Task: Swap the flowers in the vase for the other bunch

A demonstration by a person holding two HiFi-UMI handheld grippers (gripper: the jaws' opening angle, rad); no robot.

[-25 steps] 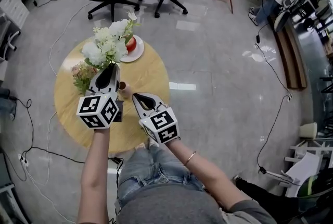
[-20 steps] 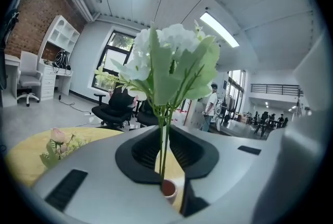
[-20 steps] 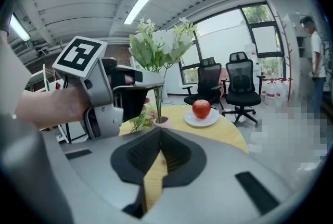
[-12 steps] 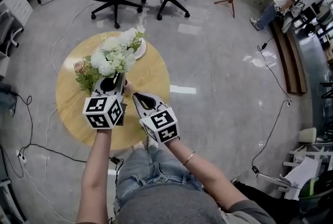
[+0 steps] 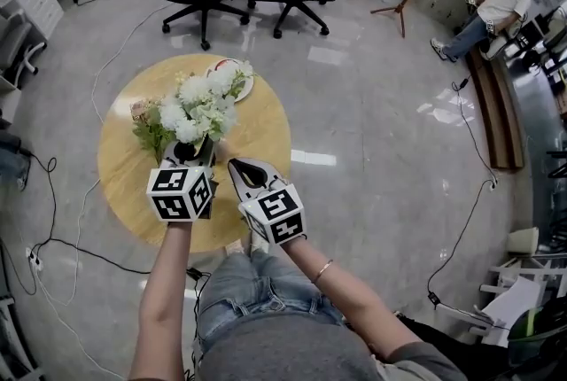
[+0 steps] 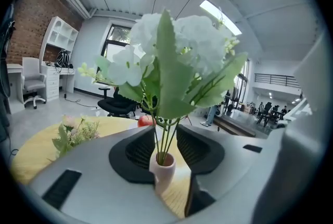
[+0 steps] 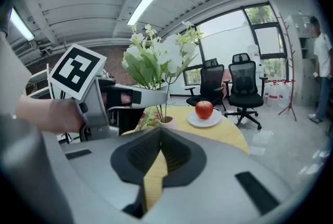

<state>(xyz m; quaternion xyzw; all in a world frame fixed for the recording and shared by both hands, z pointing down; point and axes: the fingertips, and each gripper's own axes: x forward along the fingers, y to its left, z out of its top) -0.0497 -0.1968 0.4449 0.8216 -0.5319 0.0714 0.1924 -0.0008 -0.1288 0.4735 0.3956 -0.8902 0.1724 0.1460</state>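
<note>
White flowers (image 5: 202,100) stood above the yellow table (image 5: 261,127). Your left gripper (image 6: 165,129) had just been opening, jaws apart around the stems (image 6: 167,140) without pressing them. Your right gripper (image 7: 160,134) was closed and empty. The stems sat in the vase (image 6: 162,168). Your best move was probably a straight, level withdrawal, so no pad snagged them.

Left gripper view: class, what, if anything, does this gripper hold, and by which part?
Nothing now. The left gripper has just been opening its jaws; the white bunch's stems stand free between them, in the vase.
</note>
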